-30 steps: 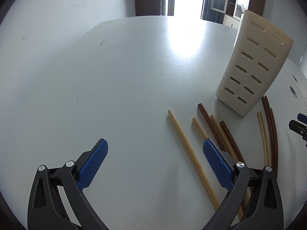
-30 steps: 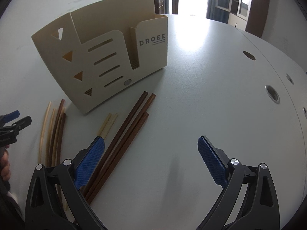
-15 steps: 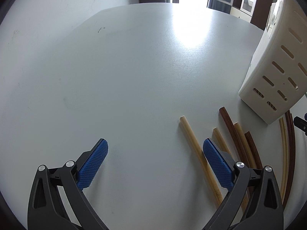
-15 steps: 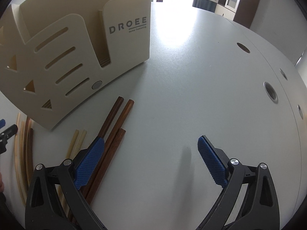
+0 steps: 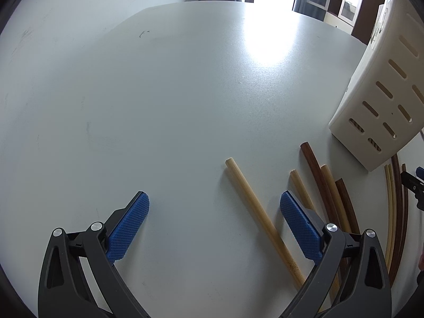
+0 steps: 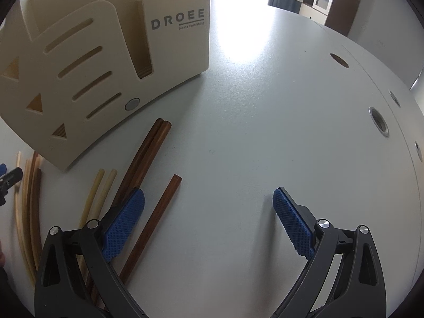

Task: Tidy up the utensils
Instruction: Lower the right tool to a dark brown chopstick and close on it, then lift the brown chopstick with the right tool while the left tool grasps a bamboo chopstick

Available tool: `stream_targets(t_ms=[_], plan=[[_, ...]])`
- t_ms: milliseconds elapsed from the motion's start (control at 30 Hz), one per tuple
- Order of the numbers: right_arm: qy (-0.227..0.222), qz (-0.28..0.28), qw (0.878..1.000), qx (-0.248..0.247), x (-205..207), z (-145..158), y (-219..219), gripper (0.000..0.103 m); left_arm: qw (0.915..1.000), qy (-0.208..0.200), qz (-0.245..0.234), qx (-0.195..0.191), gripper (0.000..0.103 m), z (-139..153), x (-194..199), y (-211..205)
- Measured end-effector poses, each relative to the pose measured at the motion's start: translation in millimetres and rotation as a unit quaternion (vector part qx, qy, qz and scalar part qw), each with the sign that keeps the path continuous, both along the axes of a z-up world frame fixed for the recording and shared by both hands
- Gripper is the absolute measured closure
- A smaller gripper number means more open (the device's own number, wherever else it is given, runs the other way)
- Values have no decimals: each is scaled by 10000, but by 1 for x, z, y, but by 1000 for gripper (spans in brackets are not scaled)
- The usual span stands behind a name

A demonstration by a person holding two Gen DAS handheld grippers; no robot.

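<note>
Looking along my left hand-held gripper (image 5: pixel 214 224), I see its blue pads spread wide and empty above the pale surface (image 5: pixel 172 100). A light chopstick (image 5: pixel 262 220) lies slanted between the pads, nearer the right one. More light and dark chopsticks (image 5: pixel 328 196) lie just beyond that right pad, and the cream utensil holder (image 5: pixel 381 98) stands further off to the right, close to their far ends.

Along my right hand-held gripper (image 6: pixel 209 222), the fingers are likewise parted with nothing between them but bare surface and one dark chopstick (image 6: pixel 156 220) just inside the left pad. Two dark chopsticks (image 6: pixel 145 156) and two light ones (image 6: pixel 102 188) lie to the left, their tips near the holder marked DROEE (image 6: pixel 111 53).
</note>
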State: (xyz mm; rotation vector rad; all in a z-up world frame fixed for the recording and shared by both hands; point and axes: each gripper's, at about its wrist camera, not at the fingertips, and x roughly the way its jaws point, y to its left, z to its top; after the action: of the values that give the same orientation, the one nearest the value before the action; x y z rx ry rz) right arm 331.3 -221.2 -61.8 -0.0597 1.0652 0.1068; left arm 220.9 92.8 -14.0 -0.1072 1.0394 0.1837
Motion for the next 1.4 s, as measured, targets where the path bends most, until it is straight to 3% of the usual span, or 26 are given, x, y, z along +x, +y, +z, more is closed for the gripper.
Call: stream_targets(t_ms=[167,233,300,333,400,467,833,1000,1100,1267,1400], plan=[[-40,431,9991,10,-10,-3,8,6,9999,45,-111,-18,6,-3,-13,-10],[-39,524,9986,30,-10,-3,9,7,9999,46,-101,-33,7,1,-1,-12],[-71,603,9981,51,-8,-3,8,16,10000,-3,-95,-7,9,1,1,-12],[-121,627,9979,57,-12,1,12,21,9999,-62,-101,8,16,2,-2,-9],[-172,704,9973,98,-15,9,10,62,9999,-147,-71,27,30,5,0,-6],[-97,723,9972,149,-14,11,7,77,9999,-160,-2,4,42,9,2,-1],[-92,939,9955,33,-19,16,14,89,9988,-142,-444,121,86,27,20,-8],[65,960,9948,336,-17,18,9,94,9965,-313,-719,280,94,31,22,-10],[127,895,9929,774,-15,23,-3,96,9964,-307,-787,22,96,36,42,-7],[-297,843,9897,1117,-29,52,-13,96,9947,-376,-762,-579,97,40,58,6],[-902,912,9840,1240,-46,91,-11,96,9901,-691,-815,-913,97,66,55,7]])
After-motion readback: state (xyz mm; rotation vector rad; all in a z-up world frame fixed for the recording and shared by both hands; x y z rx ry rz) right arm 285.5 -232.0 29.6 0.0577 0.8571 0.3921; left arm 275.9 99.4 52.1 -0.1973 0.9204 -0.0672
